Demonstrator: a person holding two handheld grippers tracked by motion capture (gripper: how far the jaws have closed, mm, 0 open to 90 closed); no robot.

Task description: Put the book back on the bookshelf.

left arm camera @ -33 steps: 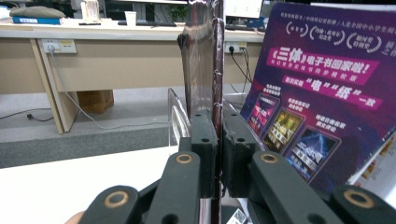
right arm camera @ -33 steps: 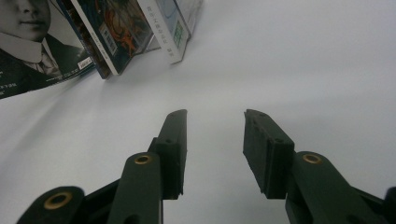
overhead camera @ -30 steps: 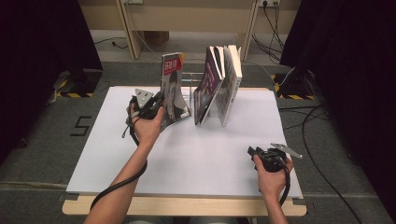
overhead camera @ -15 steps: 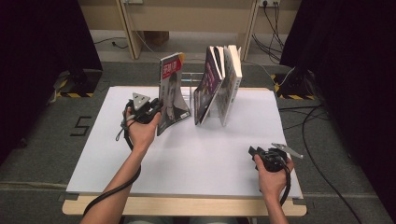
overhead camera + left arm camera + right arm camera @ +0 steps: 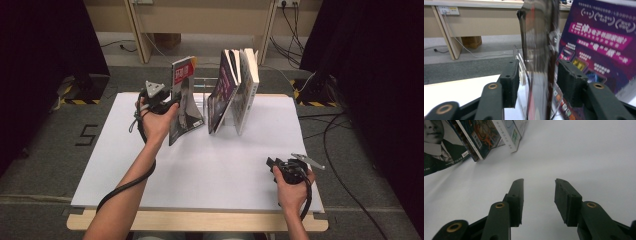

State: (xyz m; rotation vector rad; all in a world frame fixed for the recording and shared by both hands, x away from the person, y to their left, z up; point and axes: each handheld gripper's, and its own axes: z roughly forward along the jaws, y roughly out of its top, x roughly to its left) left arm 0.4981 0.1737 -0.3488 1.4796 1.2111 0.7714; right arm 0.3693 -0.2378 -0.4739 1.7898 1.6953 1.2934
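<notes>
Magazine (image 5: pixel 184 100) stands almost upright in the clear rack (image 5: pixel 200 92), leaning a little, its edge between the jaws of the left tongs (image 5: pixel 167 103). Those jaws have just been opening; in the left gripper view the pads (image 5: pixel 510 82) stand off on either side of the blurred edge (image 5: pixel 537 62), though whether one pad brushes the cover is hard to say. It looks thin, floppy and glossy, so light but likely to bend and slip; I would grip it low near the spine, where the pages are stiffest. More books (image 5: pixel 235 90) lean just beyond it. Right tongs (image 5: pixel 274 164) rest well apart from it on the table (image 5: pixel 210 170), jaws spread with nothing between.
</notes>
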